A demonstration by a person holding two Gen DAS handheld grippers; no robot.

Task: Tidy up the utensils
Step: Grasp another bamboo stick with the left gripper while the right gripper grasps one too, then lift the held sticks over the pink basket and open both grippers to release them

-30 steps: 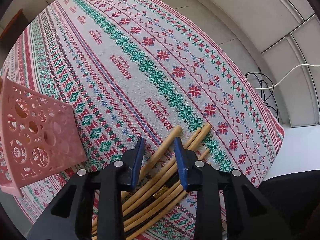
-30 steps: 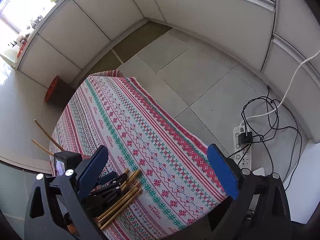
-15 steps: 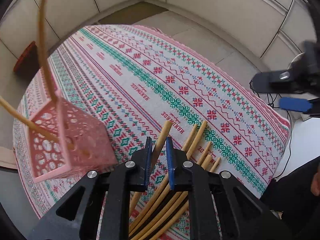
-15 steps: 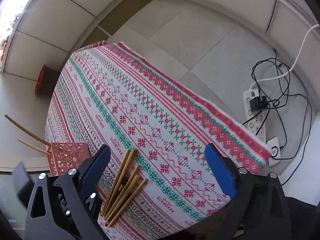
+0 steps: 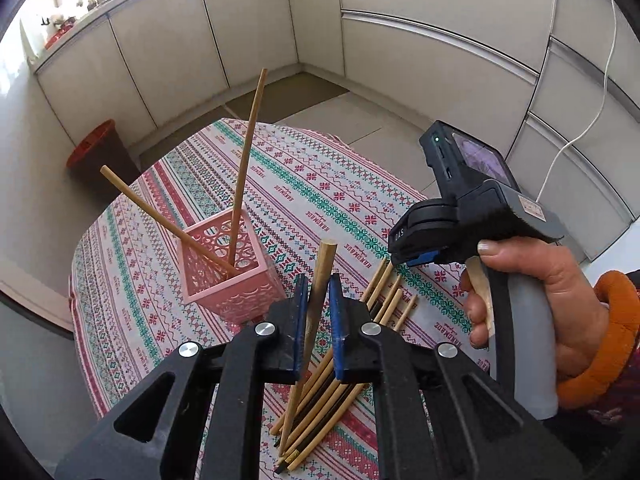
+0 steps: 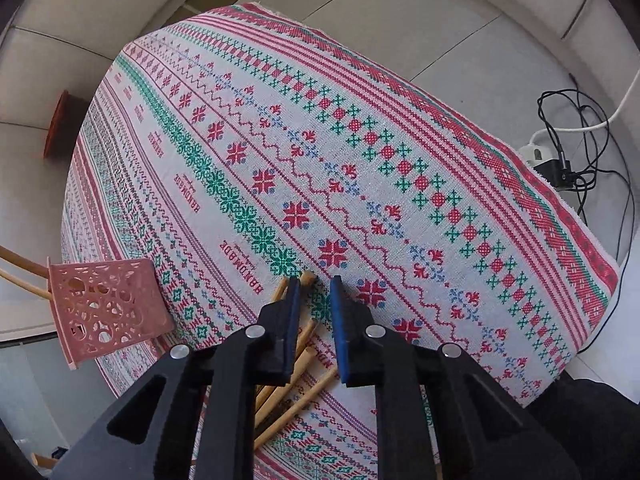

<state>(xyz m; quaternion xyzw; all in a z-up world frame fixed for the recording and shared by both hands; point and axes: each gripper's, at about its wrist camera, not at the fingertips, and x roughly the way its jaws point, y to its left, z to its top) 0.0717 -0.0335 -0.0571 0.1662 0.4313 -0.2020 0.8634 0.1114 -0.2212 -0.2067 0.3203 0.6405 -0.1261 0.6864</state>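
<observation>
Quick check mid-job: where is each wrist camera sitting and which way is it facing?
Left wrist: on left gripper, angled down toward pink basket and cabinets; jaws closing on a chopstick; right hand shows.
Right wrist: on right gripper, steeply down at chopstick pile; jaws closing, nothing pinched; only its fingers show.
Shared: pink basket, chopstick pile, tablecloth.

Pale cabinet doors [image 5: 168, 52] along walls, grey tile floor [image 6: 460, 36], power strip [image 6: 538, 152] with cables.

One wooden chopstick [image 5: 316, 300] stands tilted, lifted off the pile of chopsticks [image 5: 344, 364] lying on the cloth; two more lean inside the pink lattice basket [image 5: 228, 272].
</observation>
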